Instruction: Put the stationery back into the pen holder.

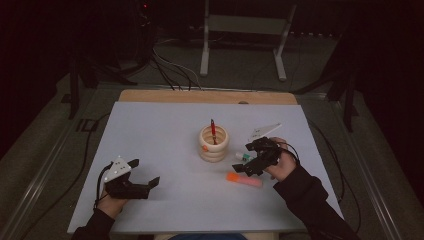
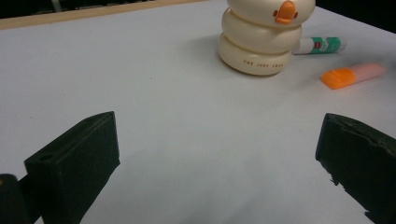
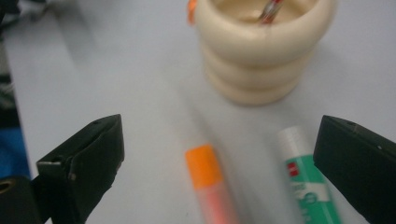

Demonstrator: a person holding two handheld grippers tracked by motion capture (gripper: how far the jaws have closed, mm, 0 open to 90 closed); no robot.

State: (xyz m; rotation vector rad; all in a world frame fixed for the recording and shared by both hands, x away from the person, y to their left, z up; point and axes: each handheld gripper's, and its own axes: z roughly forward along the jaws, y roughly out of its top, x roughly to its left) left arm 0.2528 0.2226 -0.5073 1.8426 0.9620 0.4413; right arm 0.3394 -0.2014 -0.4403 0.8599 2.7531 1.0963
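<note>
A white table [image 1: 165,125] carries everything, with a strip of bare wood along its far edge. Near its middle stands a cream duck-shaped pen holder [image 1: 214,144] built of stacked rings, an orange beak on its side, with a red pen [image 1: 213,131] standing upright inside it. The left gripper [image 1: 145,176] rests low near the table's front left, jaws spread wide and holding nothing, well apart from the holder. The right gripper [image 1: 243,159] hangs just right of the holder, jaws also spread wide and holding nothing; in the right gripper view both small items lie between its jaws. An orange highlighter [image 1: 244,179] with a pink body lies flat on the table in front of the holder's right side. A green-and-white glue stick [image 1: 243,156] lies just beyond it, near the holder's base and partly under the right gripper
</note>
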